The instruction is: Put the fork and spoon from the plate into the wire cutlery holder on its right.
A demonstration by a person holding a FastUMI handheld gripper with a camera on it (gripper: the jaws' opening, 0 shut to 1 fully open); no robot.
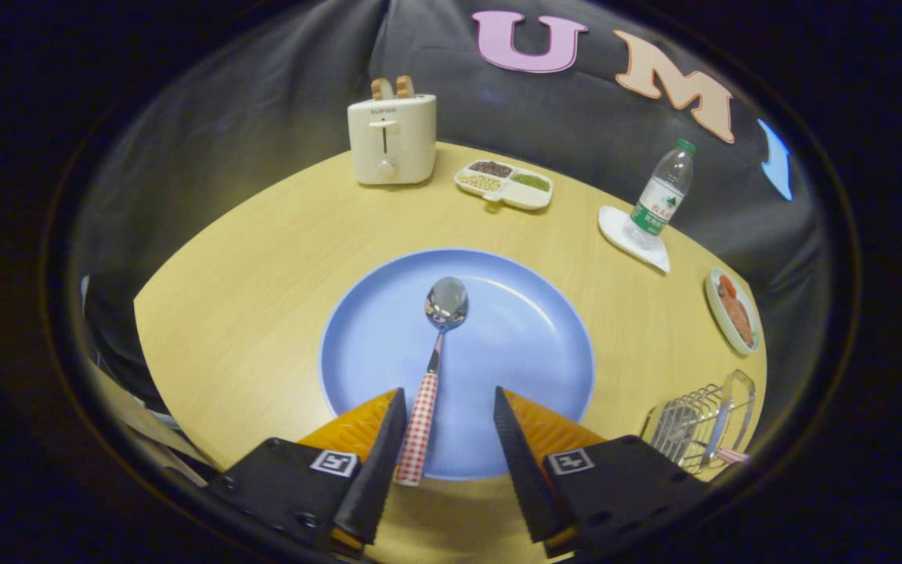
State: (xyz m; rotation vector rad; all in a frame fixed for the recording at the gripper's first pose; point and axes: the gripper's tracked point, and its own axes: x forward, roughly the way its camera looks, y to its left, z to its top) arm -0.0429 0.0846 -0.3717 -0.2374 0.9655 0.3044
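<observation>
A spoon (435,352) with a red-checked handle lies on the blue plate (529,337), its bowl pointing away from me. My gripper (447,399) is open above the plate's near part. The spoon's handle lies between the fingers, close against the left one and apart from the right. The wire cutlery holder (698,423) stands to the right of the plate, beside the right finger. A piece of cutlery with a red-checked handle leans in the holder; I cannot tell which kind it is.
At the back of the round wooden table (247,298) stand a cream toaster (392,139) and a divided snack tray (504,184). A water bottle (661,192) stands on a white coaster at the back right. A small dish of food (733,311) sits beyond the holder.
</observation>
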